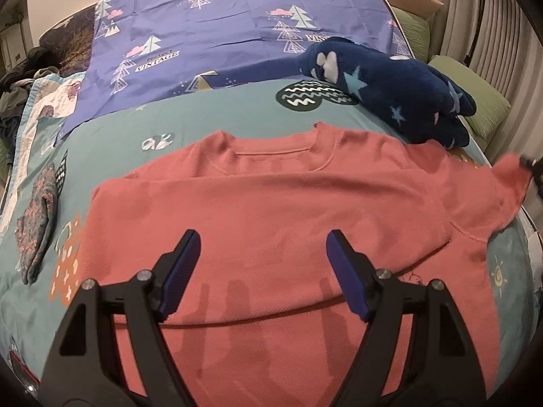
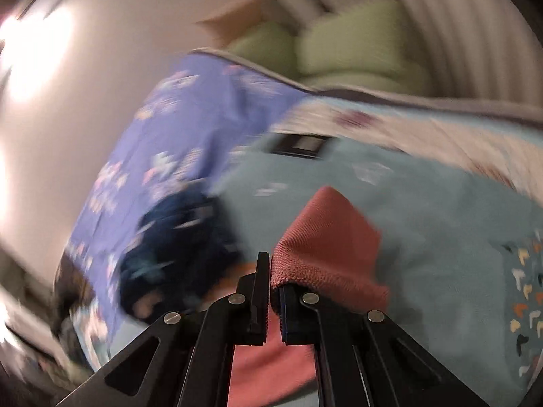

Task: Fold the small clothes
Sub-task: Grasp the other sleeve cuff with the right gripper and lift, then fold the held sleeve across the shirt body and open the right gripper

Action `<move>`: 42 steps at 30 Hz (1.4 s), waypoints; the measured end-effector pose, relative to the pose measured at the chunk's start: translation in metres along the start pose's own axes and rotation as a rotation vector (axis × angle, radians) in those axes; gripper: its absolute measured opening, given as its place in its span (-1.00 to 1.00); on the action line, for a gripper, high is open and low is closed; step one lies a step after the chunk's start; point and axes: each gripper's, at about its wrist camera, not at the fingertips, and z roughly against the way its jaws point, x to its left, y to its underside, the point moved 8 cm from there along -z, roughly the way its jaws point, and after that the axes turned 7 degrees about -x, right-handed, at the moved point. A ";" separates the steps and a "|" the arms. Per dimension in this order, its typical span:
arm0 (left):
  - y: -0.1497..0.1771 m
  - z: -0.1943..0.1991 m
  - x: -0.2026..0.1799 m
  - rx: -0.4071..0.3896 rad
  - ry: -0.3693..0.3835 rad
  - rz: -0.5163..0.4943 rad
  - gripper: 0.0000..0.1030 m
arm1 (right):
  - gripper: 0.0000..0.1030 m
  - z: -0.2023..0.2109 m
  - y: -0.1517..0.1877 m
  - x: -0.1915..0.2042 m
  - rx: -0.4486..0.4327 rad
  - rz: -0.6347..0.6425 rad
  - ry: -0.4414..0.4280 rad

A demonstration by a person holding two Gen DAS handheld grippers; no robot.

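Observation:
A coral-pink short-sleeved shirt [image 1: 271, 203] lies spread flat on the teal bedspread [image 1: 152, 122], neck toward the far side. My left gripper [image 1: 264, 237] hovers over the shirt's lower middle, its blue-padded fingers [image 1: 183, 271] wide apart and holding nothing. In the blurred right wrist view my right gripper [image 2: 270, 271] is shut on a fold of the shirt's sleeve [image 2: 325, 244], which drapes over the right finger. In the left wrist view that sleeve [image 1: 509, 183] is lifted at the bed's right edge.
A navy fleece garment with stars [image 1: 390, 91] lies beyond the shirt's right shoulder. A folded floral cloth [image 1: 37, 224] rests at the left. A purple tree-print sheet [image 1: 220, 34] covers the far bed. Green pillows [image 1: 475, 98] line the right side, and a clothes pile [image 1: 17, 84] sits far left.

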 end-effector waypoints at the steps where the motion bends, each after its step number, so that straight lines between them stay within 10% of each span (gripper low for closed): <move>1: 0.001 0.001 0.004 0.001 -0.005 0.007 0.49 | -0.92 0.004 0.004 0.025 -0.004 0.056 -0.037; 8: 0.007 0.008 0.046 0.003 -0.050 0.092 0.49 | -0.88 0.024 0.123 0.216 0.100 0.548 -0.377; 14: 0.020 0.009 0.073 0.029 -0.004 0.220 0.49 | -0.56 0.008 0.248 0.230 0.430 0.764 -0.395; 23: 0.009 0.010 0.005 0.040 0.270 0.177 0.49 | -0.25 0.009 0.188 0.178 0.417 0.521 -0.333; 33: 0.010 0.013 0.009 0.024 0.174 0.135 0.49 | 0.02 -0.026 0.218 0.199 0.598 0.268 -0.424; 38: 0.015 0.017 0.071 0.021 0.128 0.318 0.49 | 0.02 0.019 0.230 0.267 0.548 0.415 -0.740; 42: 0.015 0.021 0.072 0.022 0.193 0.333 0.54 | 0.03 0.034 0.227 0.260 0.512 0.524 -0.714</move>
